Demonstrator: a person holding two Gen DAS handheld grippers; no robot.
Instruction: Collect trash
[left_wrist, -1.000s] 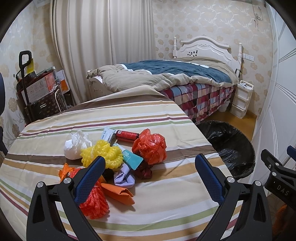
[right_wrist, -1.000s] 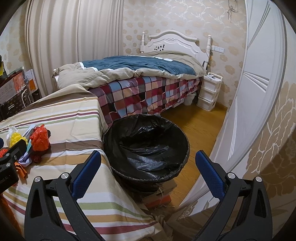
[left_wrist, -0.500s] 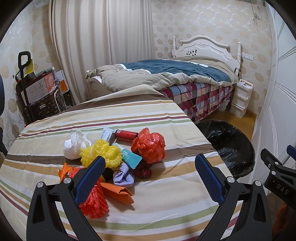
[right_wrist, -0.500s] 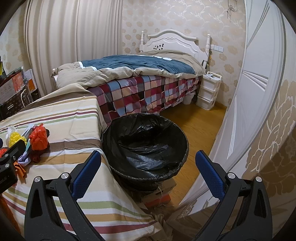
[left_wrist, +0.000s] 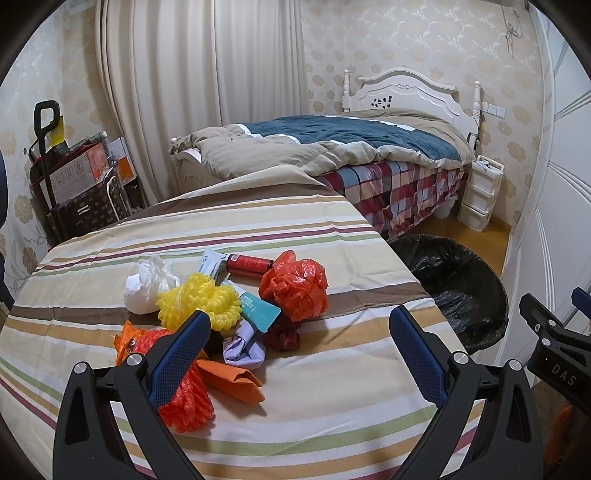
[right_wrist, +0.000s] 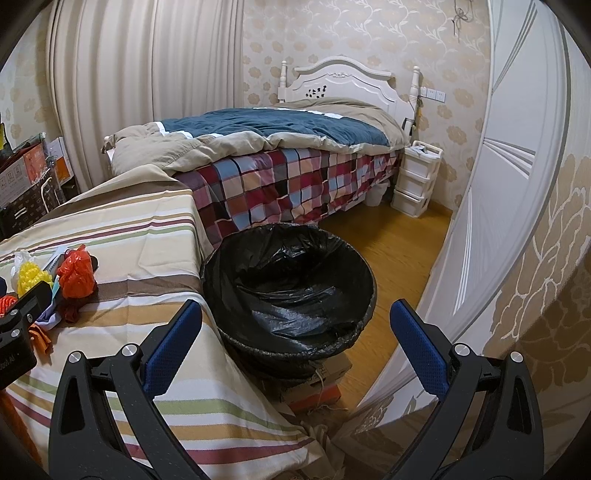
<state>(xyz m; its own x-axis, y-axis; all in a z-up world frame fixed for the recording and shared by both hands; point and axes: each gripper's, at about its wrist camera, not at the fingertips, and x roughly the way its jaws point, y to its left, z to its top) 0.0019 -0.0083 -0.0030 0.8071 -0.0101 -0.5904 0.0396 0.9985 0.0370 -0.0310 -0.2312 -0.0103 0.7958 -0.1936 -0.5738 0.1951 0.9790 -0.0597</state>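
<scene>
A bench (left_wrist: 332, 369) draped in a striped cloth carries a heap of crumpled trash near its left side: an orange-red plastic bag (left_wrist: 295, 284), a yellow foam net (left_wrist: 201, 301), a white bag (left_wrist: 146, 286), a red cylinder (left_wrist: 248, 264), a teal packet (left_wrist: 260, 312), a lilac wad (left_wrist: 243, 345), folded orange paper (left_wrist: 232, 380) and a red foam net (left_wrist: 186, 400). The left tool (left_wrist: 297, 349) hangs over the bench's near edge, spread wide and empty, its left finger overlapping the heap. The right tool (right_wrist: 295, 341), equally wide and empty, faces a black-lined bin (right_wrist: 291, 295) on the floor just off the bench's right edge. Nothing looks collected yet; this seems to be the approach. Next, the left tool likely needs to drop onto one piece, close gently, then carry it right to the bin.
</scene>
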